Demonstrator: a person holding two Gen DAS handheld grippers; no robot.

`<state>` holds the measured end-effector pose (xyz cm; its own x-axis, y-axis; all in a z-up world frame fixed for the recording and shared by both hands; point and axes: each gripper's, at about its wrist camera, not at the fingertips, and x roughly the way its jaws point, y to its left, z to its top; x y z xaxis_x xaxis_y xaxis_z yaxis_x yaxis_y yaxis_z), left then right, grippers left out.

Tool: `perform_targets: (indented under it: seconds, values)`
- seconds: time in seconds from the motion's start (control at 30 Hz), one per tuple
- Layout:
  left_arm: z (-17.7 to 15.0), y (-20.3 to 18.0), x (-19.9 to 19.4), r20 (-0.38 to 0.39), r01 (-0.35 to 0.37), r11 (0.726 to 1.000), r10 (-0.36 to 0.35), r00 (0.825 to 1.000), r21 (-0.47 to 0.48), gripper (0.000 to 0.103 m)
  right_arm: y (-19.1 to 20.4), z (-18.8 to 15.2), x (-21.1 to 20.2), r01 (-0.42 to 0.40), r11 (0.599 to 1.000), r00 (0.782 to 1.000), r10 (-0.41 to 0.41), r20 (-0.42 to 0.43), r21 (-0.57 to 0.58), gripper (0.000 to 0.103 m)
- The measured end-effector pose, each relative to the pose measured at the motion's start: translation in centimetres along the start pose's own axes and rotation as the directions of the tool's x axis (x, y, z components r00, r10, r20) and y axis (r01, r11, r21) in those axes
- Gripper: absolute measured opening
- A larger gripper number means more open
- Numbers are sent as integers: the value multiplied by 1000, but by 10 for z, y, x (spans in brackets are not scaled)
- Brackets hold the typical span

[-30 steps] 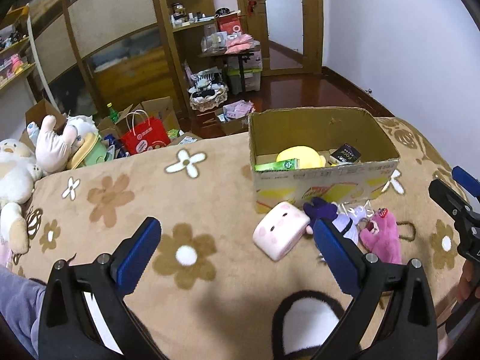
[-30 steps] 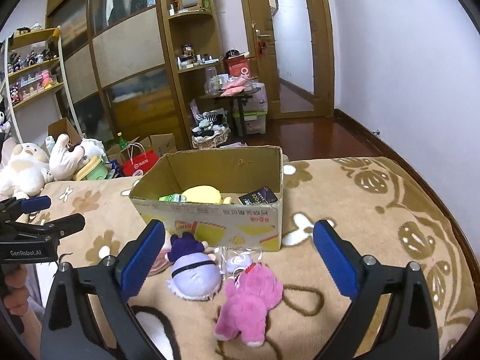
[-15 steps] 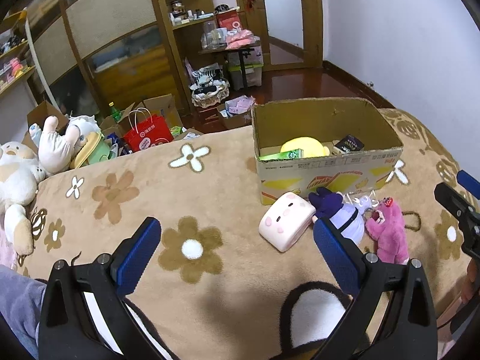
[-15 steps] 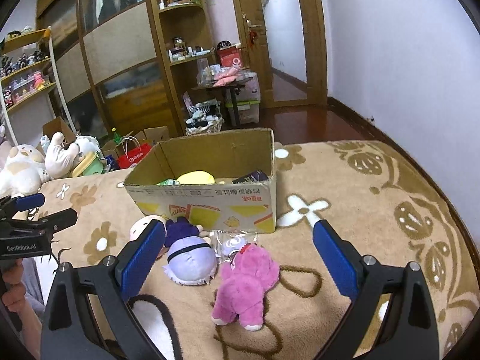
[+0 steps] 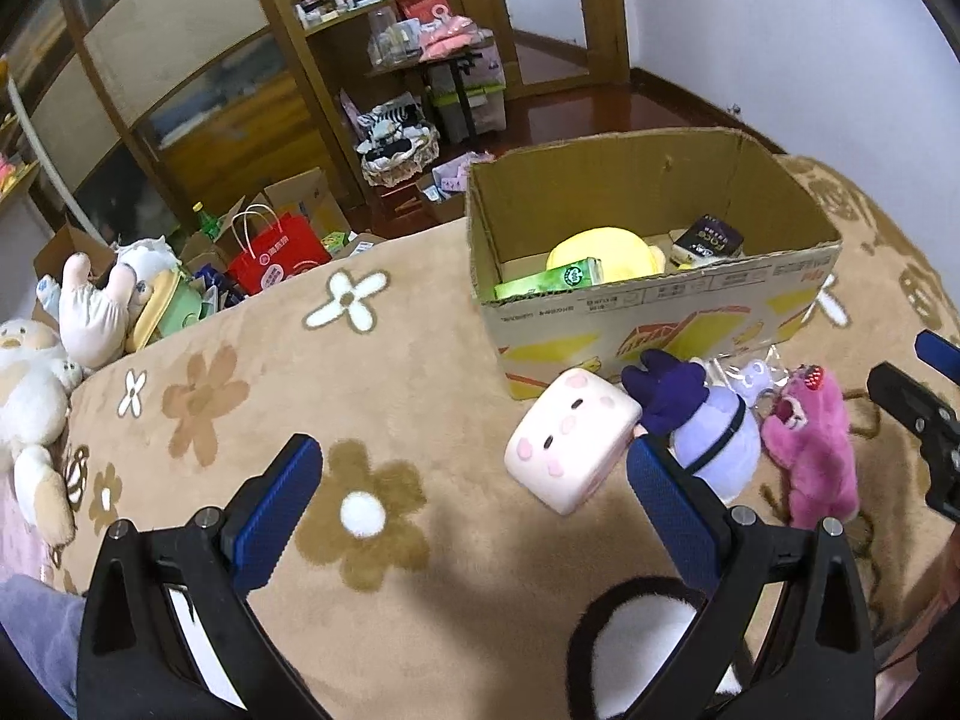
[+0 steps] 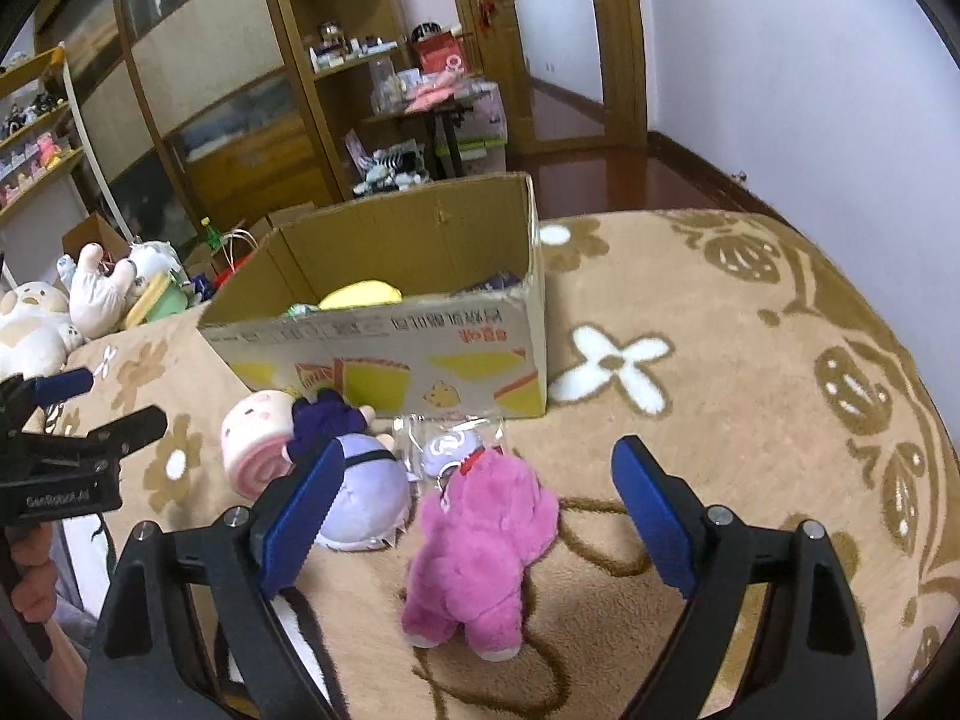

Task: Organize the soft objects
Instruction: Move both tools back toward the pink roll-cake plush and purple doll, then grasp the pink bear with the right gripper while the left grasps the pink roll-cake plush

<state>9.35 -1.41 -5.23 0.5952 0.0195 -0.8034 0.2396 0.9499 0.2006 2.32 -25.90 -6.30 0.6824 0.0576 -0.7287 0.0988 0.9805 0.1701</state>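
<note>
Three plush toys are crowded together just before the cardboard box (image 6: 384,354): the pink bear (image 6: 480,546) nearest, at 12 o'clock between the wide-spread, empty right gripper (image 6: 474,498); the purple doll (image 6: 360,480) at 11, touching the pink cube (image 5: 570,441). A neighbour or the keychain packet (image 6: 447,450) could be snagged. The left gripper (image 5: 474,486) is also wide, empty. Open blanket (image 6: 750,372) is seen at 2 o'clock.

A tan plush blanket with brown and white flowers (image 5: 372,372) carries an open cardboard box (image 5: 660,324); just in front lie a pink cube-shaped pig plush (image 5: 570,444), a lilac doll with a dark purple hat (image 5: 714,438), and a magenta bear plush (image 6: 480,546).
</note>
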Motion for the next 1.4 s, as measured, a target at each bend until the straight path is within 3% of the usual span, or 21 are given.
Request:
perform_targets:
  seconds: [0.13, 0.33, 0.67, 1.07, 1.23, 1.3, 1.37, 1.4]
  values:
    - [9, -8, 14, -17, 18, 1000, -18, 1000, 24, 101, -4, 0, 13, 8, 1000, 1000, -8, -30, 11, 95]
    - [9, -21, 45, -100, 55, 997, -50, 994, 49, 101, -9, -4, 33, 13, 999, 996, -8, -92, 52, 94]
    - [7, -30, 76, -157, 81, 994, -69, 985, 70, 100, -15, -10, 63, 17, 998, 979, -3, -202, 66, 73]
    - [1, -31, 98, -203, 103, 992, -86, 975, 75, 97, -22, -30, 79, 14, 993, 959, 20, -284, 118, 70]
    - [0, -29, 100, -216, 137, 990, -127, 968, 34, 86, -16, -32, 80, 10, 995, 955, 21, -296, 103, 63]
    - [-1, -29, 100, -219, 159, 987, -151, 964, 20, 77, -14, -32, 79, 16, 996, 956, 10, -292, 88, 62]
    - [-3, -28, 99, -233, 209, 978, -206, 950, -12, 60, -12, -32, 78, 17, 997, 958, 6, -286, 81, 61]
    - [-3, -28, 98, -235, 213, 977, -211, 949, -20, 60, -10, -32, 79, 18, 997, 959, 5, -283, 79, 61]
